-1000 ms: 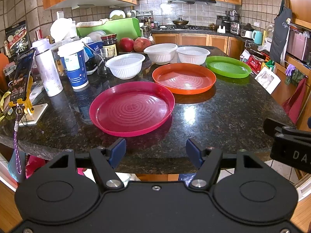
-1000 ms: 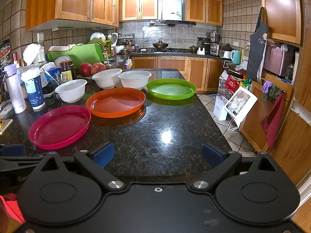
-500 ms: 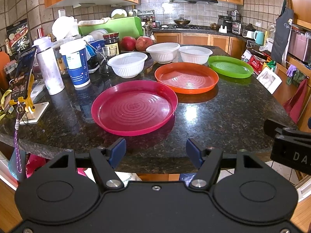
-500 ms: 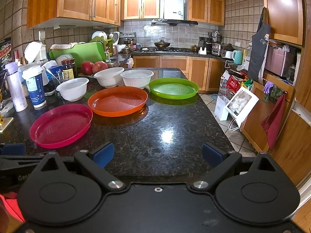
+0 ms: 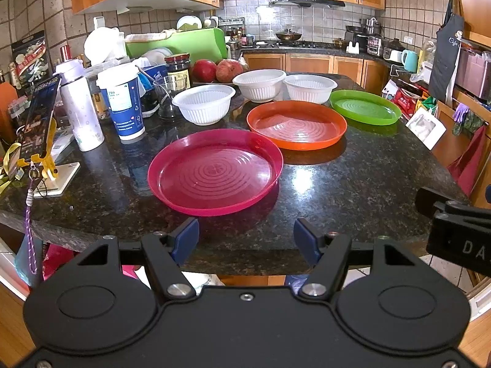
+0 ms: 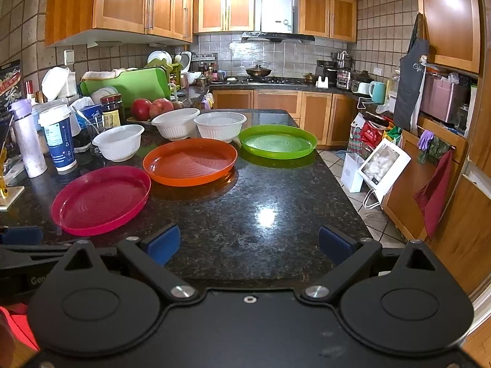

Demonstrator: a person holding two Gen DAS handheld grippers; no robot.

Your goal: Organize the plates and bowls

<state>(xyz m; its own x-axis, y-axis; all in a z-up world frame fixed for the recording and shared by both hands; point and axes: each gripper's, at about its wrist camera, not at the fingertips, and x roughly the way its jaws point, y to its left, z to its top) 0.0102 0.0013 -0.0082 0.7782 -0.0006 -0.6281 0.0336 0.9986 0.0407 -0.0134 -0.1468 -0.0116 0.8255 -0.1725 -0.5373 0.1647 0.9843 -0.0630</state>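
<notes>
Currently both grippers are held at the near edge of the counter (image 6: 276,202), jaws spread wide, nothing gripped. Left gripper (image 5: 245,237) is aimed at the pink plate (image 5: 214,171); right gripper (image 6: 248,242) is aimed at bare counter right of that plate.

View differences:
- Phone on a yellow stand (image 5: 40,119) is seen whole only in the left view; in the right view it is cut by the frame edge.
- Right gripper body is seen at the right edge of the left view; part of the left gripper is seen at the lower-left edge of the right view.
- Floor, white bags (image 6: 380,165) and red towel (image 6: 435,196) are shown more fully in the right view.

Surface: dark speckled granite, glossy. Three plates are laid in a diagonal row, apart from each other: pink nearest, orange plate (image 5: 296,124) in the middle, green plate (image 5: 365,107) farthest right. Three white bowls (image 5: 202,102) (image 5: 259,84) (image 5: 310,87) are set behind them, each upright, unstacked. Paper cup (image 5: 122,104), white bottle (image 5: 81,110), jar (image 5: 177,67) and red fruit (image 5: 218,70) are crowded at the left.

Room: wooden cabinets, tiled walls, stove at the back.

Versus one second ago: the left view has shifted slightly, so the plates sit a little higher in frame. Plates and bowls are unmoved; jaw spread is unchanged.
</notes>
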